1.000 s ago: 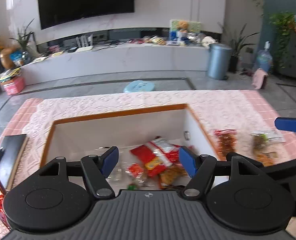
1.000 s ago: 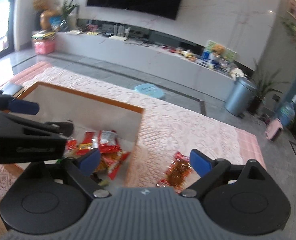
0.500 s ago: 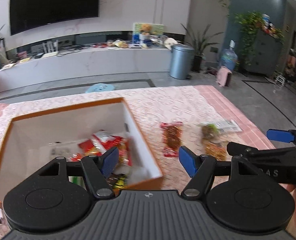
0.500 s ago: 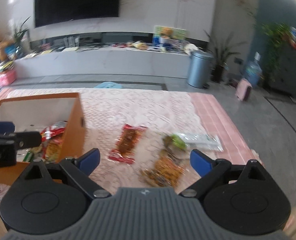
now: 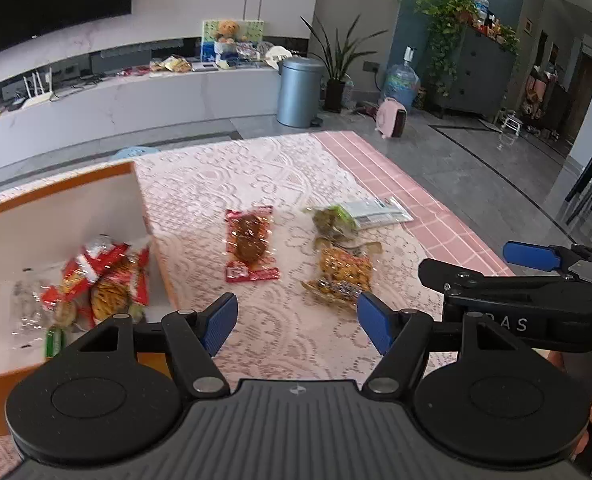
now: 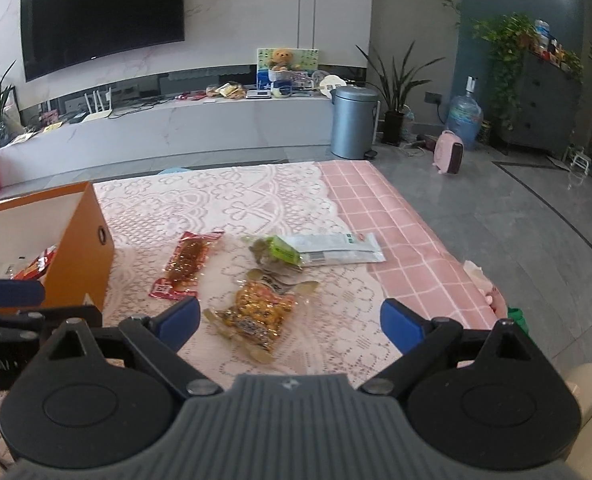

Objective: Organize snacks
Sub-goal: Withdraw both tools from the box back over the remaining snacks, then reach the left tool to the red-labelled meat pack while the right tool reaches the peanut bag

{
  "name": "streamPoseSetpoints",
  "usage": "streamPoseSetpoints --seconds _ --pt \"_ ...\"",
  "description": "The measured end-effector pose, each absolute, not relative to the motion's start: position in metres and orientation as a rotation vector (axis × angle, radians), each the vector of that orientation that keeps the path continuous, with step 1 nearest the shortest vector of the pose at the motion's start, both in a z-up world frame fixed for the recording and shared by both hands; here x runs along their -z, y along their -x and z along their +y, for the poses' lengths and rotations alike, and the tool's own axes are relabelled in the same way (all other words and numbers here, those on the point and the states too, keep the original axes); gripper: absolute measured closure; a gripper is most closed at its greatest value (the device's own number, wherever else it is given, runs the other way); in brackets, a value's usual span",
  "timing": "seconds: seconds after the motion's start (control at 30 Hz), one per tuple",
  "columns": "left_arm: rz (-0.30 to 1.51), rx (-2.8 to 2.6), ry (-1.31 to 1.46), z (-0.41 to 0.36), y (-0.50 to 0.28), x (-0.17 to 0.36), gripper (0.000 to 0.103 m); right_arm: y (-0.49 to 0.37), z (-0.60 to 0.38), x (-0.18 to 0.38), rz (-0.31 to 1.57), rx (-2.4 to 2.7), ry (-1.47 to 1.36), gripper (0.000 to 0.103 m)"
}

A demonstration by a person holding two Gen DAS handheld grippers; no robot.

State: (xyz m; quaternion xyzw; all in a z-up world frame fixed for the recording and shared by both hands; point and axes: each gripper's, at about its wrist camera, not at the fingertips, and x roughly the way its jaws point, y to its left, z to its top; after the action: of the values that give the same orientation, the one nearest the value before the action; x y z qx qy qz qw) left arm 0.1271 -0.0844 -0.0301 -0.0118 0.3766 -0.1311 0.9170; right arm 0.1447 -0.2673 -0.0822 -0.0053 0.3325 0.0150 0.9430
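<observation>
Box [image 5: 76, 188] holds red snack packs [image 5: 108, 276]; three packets loose on lace tablecloth [image 6: 224, 204]. Both tongs, left gripper [image 5: 296, 322] and right gripper [image 6: 290, 320], gape empty.

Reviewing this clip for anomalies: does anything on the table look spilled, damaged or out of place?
Nothing spilled or damaged. Three snack packets still lie loose on the lace tablecloth beside the orange box: a red packet, a green-and-white packet and a yellow packet, overlapping slightly. Both grippers are open and empty.
</observation>
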Motion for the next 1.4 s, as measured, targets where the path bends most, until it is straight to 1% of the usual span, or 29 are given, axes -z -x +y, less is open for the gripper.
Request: streamPoseSetpoints --seconds 0.17,0.57,0.67,0.73,0.83,0.9,1.07,1.17,1.3,1.4 --pt "0.801 0.287 0.023 -0.096 -0.133 0.041 0.023 -0.151 -0.280 0.095 0.711 -0.048 -0.053 0.010" --pt "0.844 0.294 0.045 -0.106 -0.151 0.064 0.026 -0.178 -0.300 0.119 0.783 -0.058 -0.062 0.011" --pt "0.856 0.300 0.044 -0.109 -0.157 0.070 0.029 -0.183 -0.304 0.124 0.795 -0.059 -0.070 0.017" --pt "0.862 0.299 0.038 -0.111 -0.162 0.073 0.031 -0.189 -0.306 0.129 0.814 -0.065 -0.083 0.024" --pt "0.867 0.290 0.029 -0.113 -0.169 0.077 0.035 -0.199 -0.306 0.135 0.835 -0.089 -0.100 0.031" --pt "0.869 0.280 0.018 -0.113 -0.175 0.077 0.037 -0.206 -0.304 0.139 0.846 -0.111 -0.108 0.031" --pt "0.845 0.221 -0.041 -0.108 -0.192 0.069 0.037 -0.226 -0.296 0.148 0.868 -0.127 -0.116 0.031" --pt "0.852 0.202 -0.055 -0.102 -0.207 0.065 0.037 -0.238 -0.290 0.153 0.884 -0.136 -0.123 0.029" --pt "0.886 0.135 -0.070 -0.097 -0.230 0.063 0.037 -0.256 -0.282 0.162 0.913 -0.137 -0.153 0.017" --pt "0.917 0.121 -0.075 -0.094 -0.244 0.066 0.037 -0.273 -0.275 0.167 0.946 -0.138 -0.177 0.013"
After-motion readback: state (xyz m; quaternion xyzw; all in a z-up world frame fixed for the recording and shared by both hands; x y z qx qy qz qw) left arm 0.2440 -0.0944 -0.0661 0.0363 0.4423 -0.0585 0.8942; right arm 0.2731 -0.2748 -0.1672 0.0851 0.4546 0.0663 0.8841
